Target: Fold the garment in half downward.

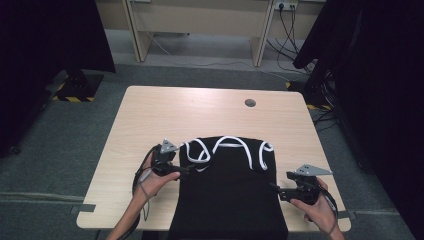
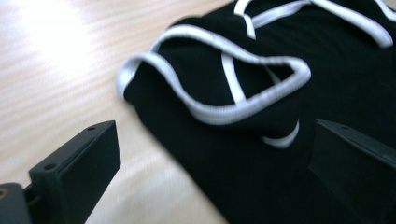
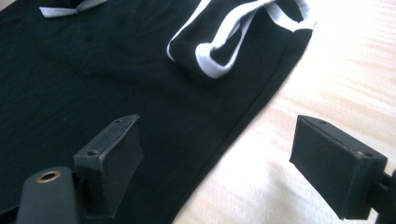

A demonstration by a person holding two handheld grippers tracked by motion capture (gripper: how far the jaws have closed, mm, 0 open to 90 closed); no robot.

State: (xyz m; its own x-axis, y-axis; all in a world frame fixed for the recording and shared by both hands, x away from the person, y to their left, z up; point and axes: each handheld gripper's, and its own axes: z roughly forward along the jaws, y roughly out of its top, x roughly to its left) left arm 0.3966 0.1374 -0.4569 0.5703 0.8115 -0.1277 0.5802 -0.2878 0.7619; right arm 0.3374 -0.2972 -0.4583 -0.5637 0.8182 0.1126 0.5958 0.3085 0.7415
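Lab: black curtains (image 1: 45,40), floor cables (image 1: 290,35), hazard tape (image 1: 75,98).

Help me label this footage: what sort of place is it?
Probably a lab or studio set up for recording, not a home. A bare wooden table stands on grey carpet, dark curtains hang at both sides, and cables run to wall sockets behind. A black garment lies on it.

Both forearms come in from below. The left tool (image 1: 186,170) points right with jaws spread wide; the right tool (image 1: 274,188) points left, jaws likewise wide apart. Each hand grips its handle.
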